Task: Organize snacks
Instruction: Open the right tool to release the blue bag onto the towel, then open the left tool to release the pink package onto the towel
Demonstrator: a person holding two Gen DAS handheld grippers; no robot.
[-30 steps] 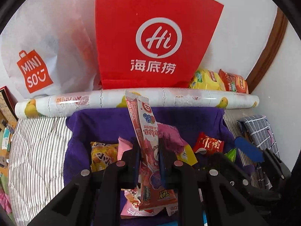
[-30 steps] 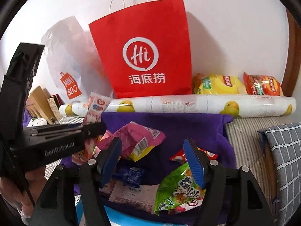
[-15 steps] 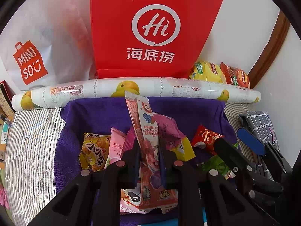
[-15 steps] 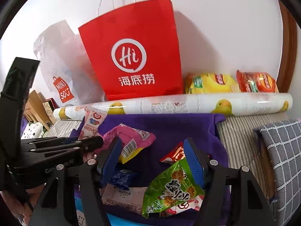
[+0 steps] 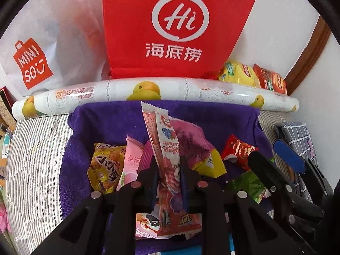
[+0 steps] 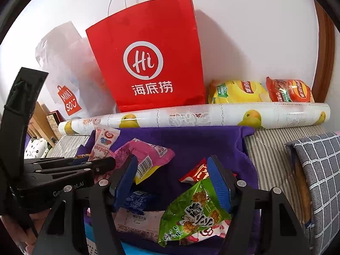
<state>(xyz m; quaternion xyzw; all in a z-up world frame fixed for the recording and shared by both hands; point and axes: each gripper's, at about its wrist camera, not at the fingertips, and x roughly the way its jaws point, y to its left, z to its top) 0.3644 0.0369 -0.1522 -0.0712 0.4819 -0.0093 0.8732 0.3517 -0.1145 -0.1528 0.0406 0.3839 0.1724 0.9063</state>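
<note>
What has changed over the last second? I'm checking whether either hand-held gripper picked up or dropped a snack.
No pick-up or drop. The left hand-held gripper stays shut on the long pink snack stick, held upright. The right hand-held gripper stays open over the green snack packet, which now sits lower and more central between its jaws.

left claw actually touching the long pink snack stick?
Touching. Left wrist view shows the left claw shut on the pink snack stick, both fingers pressed against its sides, no gap.

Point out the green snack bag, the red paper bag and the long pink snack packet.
green snack bag (image 6: 195, 210), right wrist view, printed front.
red paper bag (image 6: 146, 59), right wrist view, round logo.
long pink snack packet (image 5: 164, 138), left wrist view, upper half above the jaws.
</note>
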